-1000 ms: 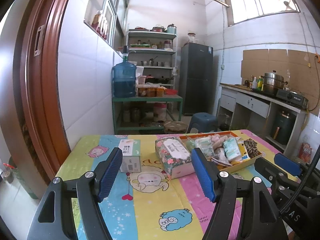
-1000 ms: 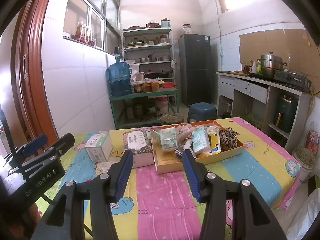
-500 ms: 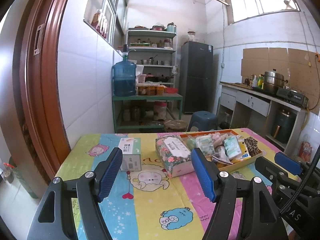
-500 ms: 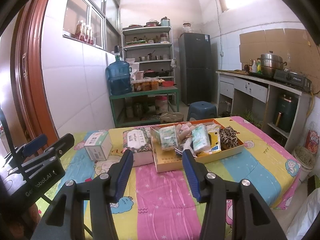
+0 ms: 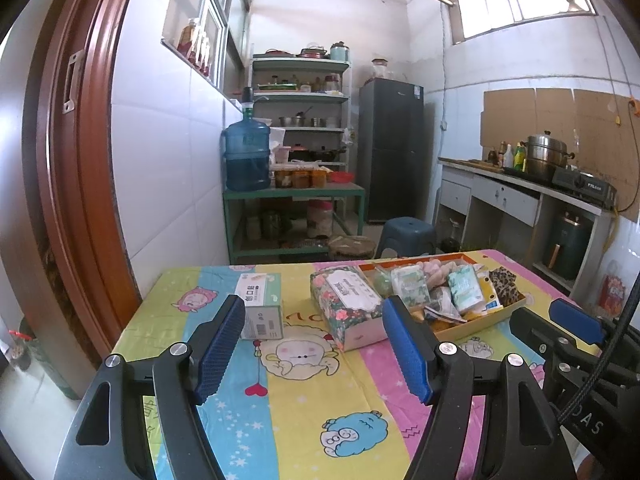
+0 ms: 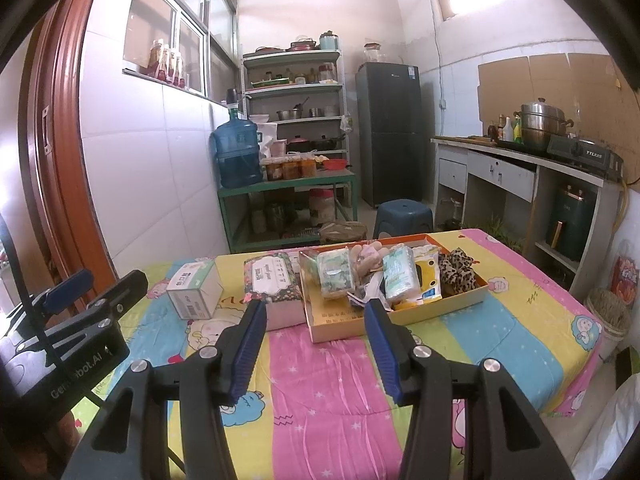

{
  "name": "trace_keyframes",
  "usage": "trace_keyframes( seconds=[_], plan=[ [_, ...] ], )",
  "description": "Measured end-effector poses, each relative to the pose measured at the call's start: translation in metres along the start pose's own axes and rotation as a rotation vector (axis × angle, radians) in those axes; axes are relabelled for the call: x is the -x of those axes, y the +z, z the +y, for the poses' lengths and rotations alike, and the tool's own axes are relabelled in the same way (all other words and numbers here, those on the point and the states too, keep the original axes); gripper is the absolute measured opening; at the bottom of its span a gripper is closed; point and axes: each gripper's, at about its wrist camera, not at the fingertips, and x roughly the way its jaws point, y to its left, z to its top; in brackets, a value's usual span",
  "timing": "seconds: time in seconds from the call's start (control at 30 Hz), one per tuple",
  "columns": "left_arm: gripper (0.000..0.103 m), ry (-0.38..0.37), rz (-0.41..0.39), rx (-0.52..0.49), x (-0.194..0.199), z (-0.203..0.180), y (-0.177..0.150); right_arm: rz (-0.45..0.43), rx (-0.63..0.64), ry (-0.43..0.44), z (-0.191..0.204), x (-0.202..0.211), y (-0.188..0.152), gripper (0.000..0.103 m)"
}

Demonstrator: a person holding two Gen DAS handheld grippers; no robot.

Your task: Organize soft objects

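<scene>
Two grippers hang in front of you above the near edge of the table, which wears a bright cartoon-print cloth in yellow, pink and blue stripes; nothing sits between either pair of jaws. On that cloth, toward the far side, stands the orange cardboard tray, the biggest of the task's things; it holds the soft objects in a loose heap: a green-and-white tissue pack leaning at the left, a pale blue tissue pack upright near the middle, a yellow packet just beside it, and a leopard-print cloth bunched at the right end. Touching the tray's left wall, you have the floral tissue box with a white label on top; well to its left, apart from it, lies the small white carton with a green top and a barcode on its near face. Your left gripper holds its blue pads wide apart, aimed at the gap between the carton and the floral box; your right gripper has its pads apart too, though narrower, and points at the tray's near left corner; neither one touches anything on the table.
</scene>
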Motion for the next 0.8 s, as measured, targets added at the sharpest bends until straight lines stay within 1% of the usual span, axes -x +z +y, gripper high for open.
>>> trace_keyframes(
  seconds=[0.8],
  plan=[
    [0.073,0.001,0.003,-0.001,-0.0005,0.0006,0.0023,0.001,-0.001,0.0,-0.0008,-0.0003,-0.0001,0.051]
  ],
)
